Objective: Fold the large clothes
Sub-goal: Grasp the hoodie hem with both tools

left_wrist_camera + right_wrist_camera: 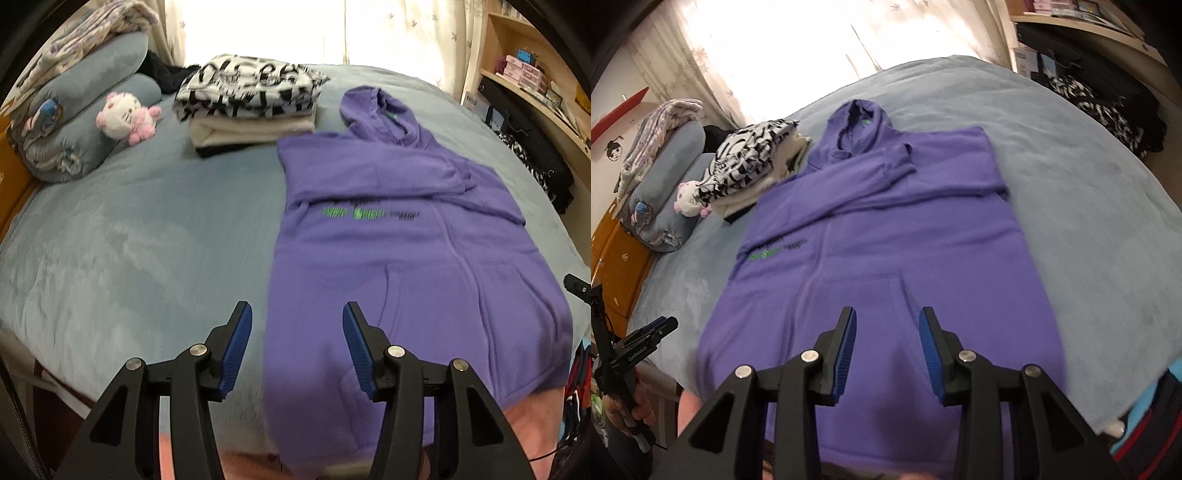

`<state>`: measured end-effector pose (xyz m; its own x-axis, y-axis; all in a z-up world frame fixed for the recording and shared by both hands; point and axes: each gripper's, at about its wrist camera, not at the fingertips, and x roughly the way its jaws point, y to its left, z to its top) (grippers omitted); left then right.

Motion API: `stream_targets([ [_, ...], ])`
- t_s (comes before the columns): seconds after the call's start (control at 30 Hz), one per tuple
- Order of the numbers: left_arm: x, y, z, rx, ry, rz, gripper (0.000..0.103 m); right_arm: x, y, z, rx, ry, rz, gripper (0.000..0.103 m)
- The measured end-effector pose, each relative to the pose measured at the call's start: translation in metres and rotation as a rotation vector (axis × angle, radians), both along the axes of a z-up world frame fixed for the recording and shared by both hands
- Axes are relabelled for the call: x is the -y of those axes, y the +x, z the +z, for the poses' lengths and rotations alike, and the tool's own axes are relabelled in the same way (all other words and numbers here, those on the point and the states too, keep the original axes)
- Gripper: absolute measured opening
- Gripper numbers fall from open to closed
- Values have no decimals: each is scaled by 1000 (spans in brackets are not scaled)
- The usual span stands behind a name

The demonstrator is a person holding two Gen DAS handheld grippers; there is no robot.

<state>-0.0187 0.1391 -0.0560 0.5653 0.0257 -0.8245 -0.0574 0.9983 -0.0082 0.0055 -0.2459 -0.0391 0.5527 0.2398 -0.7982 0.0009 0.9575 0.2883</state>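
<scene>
Left wrist: left gripper (pixel 297 314) agape, empty, above purple hoodie (pixel 406 258) hem; right gripper (pixel 887 319) likewise.

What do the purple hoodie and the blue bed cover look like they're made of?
Purple hoodie: likely cotton-blend fleece knit, matte, lying in thick soft folds. Blue bed cover: probably plush microfibre, with a faint sheen and brushed streaks in the nap.

Left of the purple hoodie (pixel 406 258) the blue bedspread (pixel 129 240) lies bare; the folded clothes stack (pixel 251 107) and the pink plush toy (pixel 125 116) block the far side.
</scene>
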Motion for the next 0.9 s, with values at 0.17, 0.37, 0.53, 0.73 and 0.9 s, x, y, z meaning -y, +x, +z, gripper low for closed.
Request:
stream_targets([
  [0.17, -3, -20, -22, -53, -18, -2, 50, 24, -23, -14, -43, -15, -33, 35],
  [0.37, -5, -34, -49, -120, -95, -21, 51, 55, -42, -31, -102, -5, -81, 35],
  [0.53, -5, -39, -63, -141, -155, -41, 53, 77, -52, -36, -110, 30, -96, 35],
  [0.73, -6, -45, -68, -108, -183, -69, 62, 94, -62, -30, -90, 30, -104, 36],
  [0.9, -8, -51, -72, -103, -247, -95, 65, 106, -68, -39, -130, 24, -105, 36],
])
